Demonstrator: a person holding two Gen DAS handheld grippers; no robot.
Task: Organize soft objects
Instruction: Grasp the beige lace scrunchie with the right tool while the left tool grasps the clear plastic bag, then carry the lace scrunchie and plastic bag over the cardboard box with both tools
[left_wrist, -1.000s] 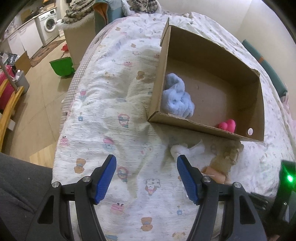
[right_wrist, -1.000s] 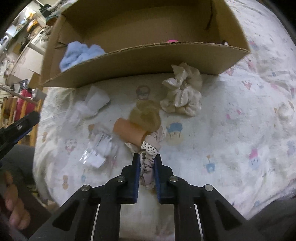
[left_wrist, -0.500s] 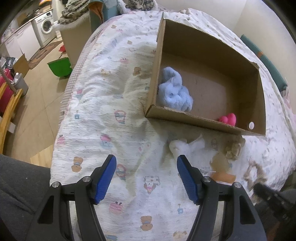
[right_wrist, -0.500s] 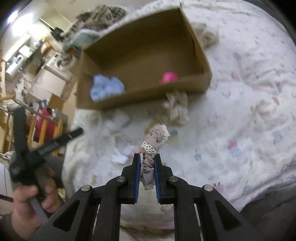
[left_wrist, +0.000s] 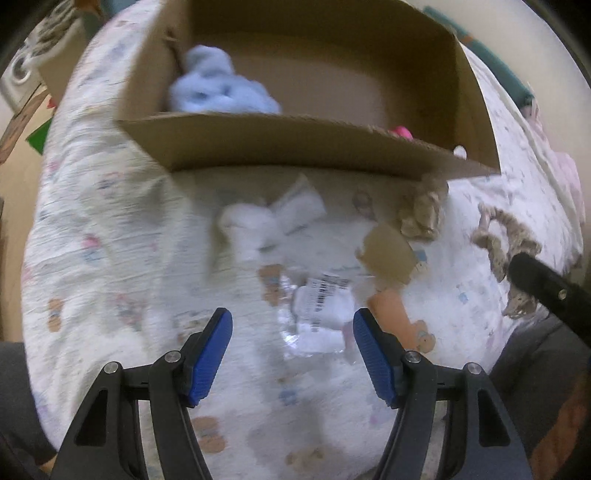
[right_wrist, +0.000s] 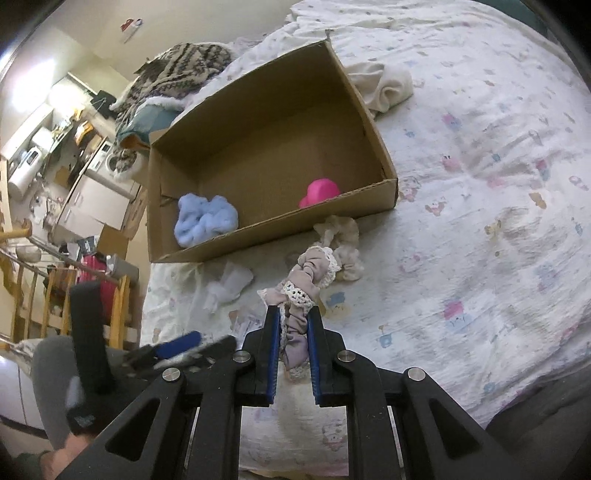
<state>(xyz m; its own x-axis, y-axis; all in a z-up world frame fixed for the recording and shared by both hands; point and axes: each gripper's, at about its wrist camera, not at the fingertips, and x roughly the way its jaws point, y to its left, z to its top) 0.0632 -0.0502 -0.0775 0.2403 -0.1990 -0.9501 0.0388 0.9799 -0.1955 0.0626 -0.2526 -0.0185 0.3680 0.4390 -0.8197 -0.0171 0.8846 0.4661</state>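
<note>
While my right gripper (right_wrist: 291, 354) pinches the lace scrunchie (right_wrist: 306, 284) above the bed (right_wrist: 480, 184), I'm mid-carry to the box (right_wrist: 266, 140). Next I'd judge: lift over the near wall, release inside. My left gripper (left_wrist: 291, 354) hovers with fingers wide, empty.

We've got the right gripper (right_wrist: 291, 321) clamped on a mauve lace-trimmed scrunchie (right_wrist: 308, 280), lifted above the bedspread (right_wrist: 480, 184). Ahead, the cardboard box (right_wrist: 373, 122) holds a blue fluffy cloth (right_wrist: 205, 219) and a pink item (right_wrist: 320, 192). A cream scrunchie (right_wrist: 345, 240) lies just outside its near wall.
</note>
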